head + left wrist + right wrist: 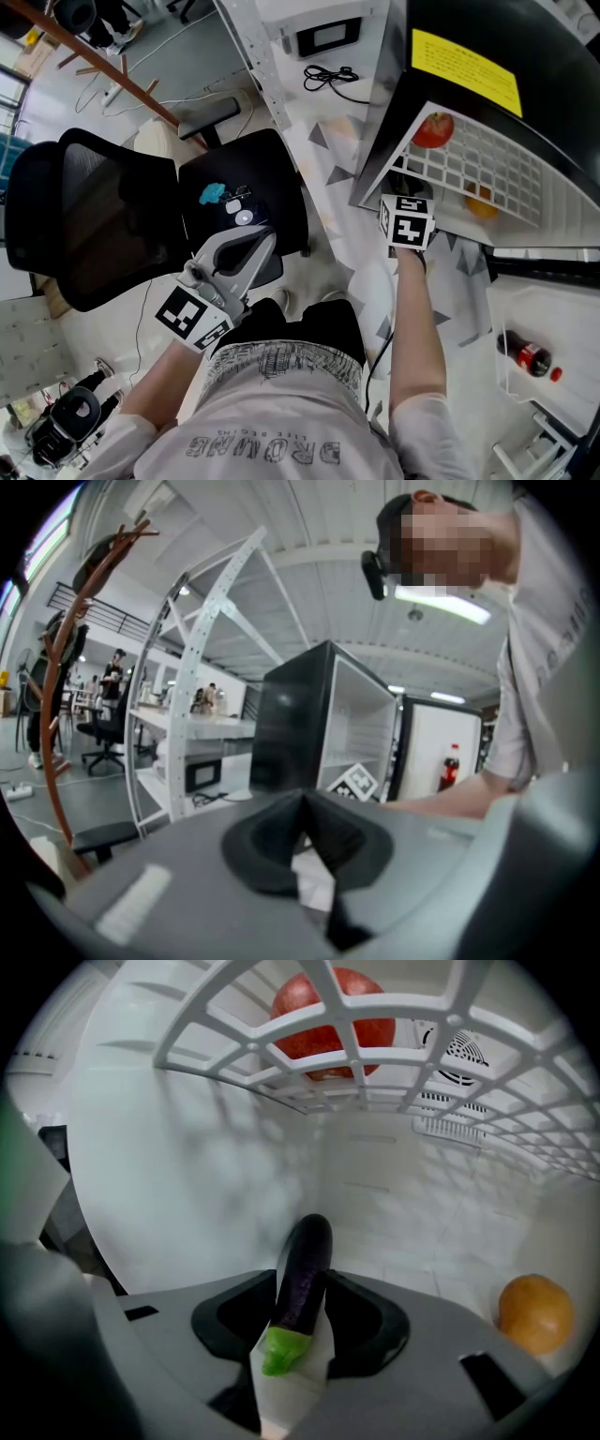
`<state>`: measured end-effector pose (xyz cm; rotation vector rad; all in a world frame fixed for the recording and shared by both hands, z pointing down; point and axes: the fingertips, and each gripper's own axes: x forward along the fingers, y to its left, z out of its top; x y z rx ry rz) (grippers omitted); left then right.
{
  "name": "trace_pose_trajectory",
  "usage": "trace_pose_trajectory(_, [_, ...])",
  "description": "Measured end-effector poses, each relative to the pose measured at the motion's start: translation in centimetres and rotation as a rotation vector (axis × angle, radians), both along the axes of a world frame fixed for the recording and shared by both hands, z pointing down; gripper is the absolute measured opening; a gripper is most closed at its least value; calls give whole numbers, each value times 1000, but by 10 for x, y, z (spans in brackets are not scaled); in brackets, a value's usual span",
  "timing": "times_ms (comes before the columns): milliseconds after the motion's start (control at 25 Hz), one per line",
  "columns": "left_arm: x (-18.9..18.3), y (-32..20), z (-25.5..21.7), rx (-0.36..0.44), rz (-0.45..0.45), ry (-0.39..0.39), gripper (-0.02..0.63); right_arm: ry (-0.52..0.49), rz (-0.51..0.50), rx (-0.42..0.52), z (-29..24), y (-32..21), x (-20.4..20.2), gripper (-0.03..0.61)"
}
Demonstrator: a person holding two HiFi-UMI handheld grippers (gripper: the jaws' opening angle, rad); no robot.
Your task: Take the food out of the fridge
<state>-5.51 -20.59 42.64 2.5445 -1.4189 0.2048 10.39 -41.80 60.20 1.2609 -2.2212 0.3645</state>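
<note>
Inside the fridge point(394, 112), a dark purple eggplant point(305, 1274) with a green stem lies lengthwise between my right gripper's point(302, 1290) black pads, which press on both of its sides. In the head view only that gripper's marker cube point(408, 222) shows at the fridge opening. A red round fruit point(333, 1012) point(433, 129) sits on the white wire shelf point(497, 164) above. An orange point(535, 1312) point(480, 204) rests on the fridge floor at the right. My left gripper point(255, 246) point(305, 803) hangs shut and empty over the chair.
A black office chair point(122, 225) stands at the left, with small items on its seat. The open fridge door at the lower right holds a cola bottle point(528, 356) point(450, 766). White shelving point(192, 714) stands beside the fridge. A cable point(330, 77) lies on the floor.
</note>
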Motion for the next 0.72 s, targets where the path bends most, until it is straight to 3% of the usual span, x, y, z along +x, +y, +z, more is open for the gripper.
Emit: trace_pose_trajectory(720, [-6,6,-12,2,40,17,5,-6,68,27,-22,17,15,127])
